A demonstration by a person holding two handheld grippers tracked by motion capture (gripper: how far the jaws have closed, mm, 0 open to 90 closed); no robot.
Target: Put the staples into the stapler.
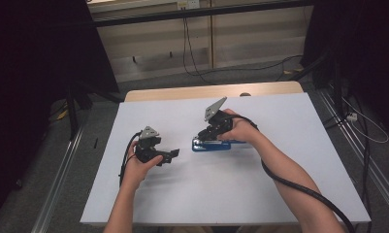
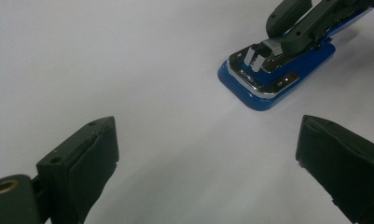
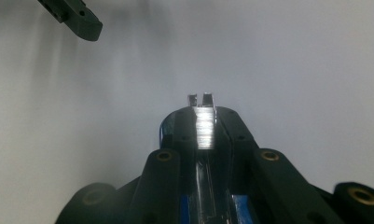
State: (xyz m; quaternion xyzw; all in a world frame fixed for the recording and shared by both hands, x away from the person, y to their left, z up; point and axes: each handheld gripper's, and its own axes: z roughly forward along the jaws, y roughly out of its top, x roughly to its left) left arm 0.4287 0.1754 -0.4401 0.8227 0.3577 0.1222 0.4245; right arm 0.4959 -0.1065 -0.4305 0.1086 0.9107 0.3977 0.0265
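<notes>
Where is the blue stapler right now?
In the high view the blue stapler lies mid-table on the white table, clamped by the right gripper, right of the left gripper.

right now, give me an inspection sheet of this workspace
surface: white tabletop, a bare wooden strip along its far edge.
job's things: blue stapler lying flat near the table's middle, its metal top exposed.
clutter: small dark object at the far edge, too small to identify.
grippers: right tongs shut on the stapler's metal top; left tongs open, empty, short of the stapler, aimed at its front end.
cables: a black cable trails from the right tongs along the forearm; loose leads lie on the floor beyond the table.
surroundings: grey carpet, metal rails, dark curtains at both sides.
</notes>
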